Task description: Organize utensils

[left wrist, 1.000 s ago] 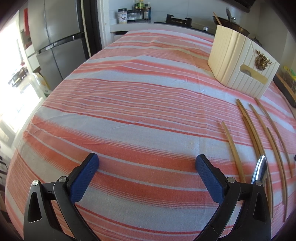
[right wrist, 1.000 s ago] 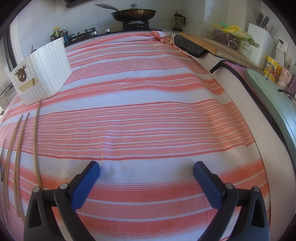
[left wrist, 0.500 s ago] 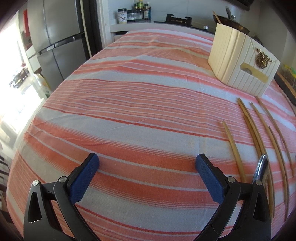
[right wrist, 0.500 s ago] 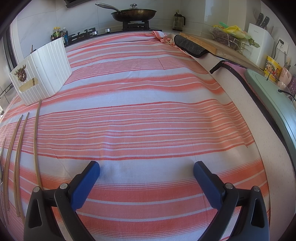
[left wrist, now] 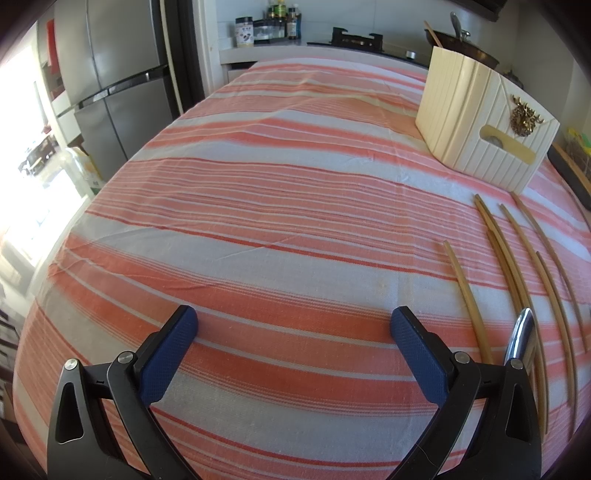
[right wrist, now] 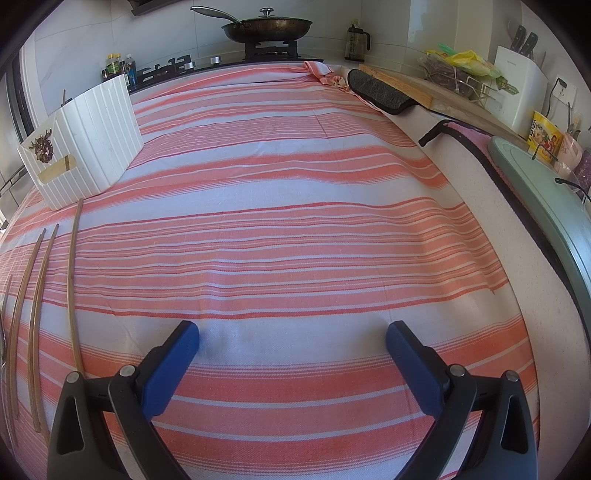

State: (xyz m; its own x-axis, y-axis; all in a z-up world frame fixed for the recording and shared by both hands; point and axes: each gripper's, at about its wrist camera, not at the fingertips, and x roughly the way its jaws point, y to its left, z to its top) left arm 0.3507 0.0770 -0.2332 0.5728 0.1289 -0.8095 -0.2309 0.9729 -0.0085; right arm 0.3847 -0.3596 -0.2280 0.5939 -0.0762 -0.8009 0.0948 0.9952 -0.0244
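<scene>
Chopsticks (left wrist: 517,266) lie at right of left gripper (left wrist: 293,328), long axes toward white holder (left wrist: 476,122); we note both grippers, right gripper (right wrist: 291,341) included, gape empty.

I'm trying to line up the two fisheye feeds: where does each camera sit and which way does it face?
Left wrist: sits on the left gripper, looks forward over the striped cloth toward the fridge; shows its own open jaws, with the chopsticks and box to its right.
Right wrist: sits on the right gripper, looks toward the stove and pan; shows its own open jaws, with chopsticks and box to its left.
Shared: cloth, box, chopsticks.
</scene>
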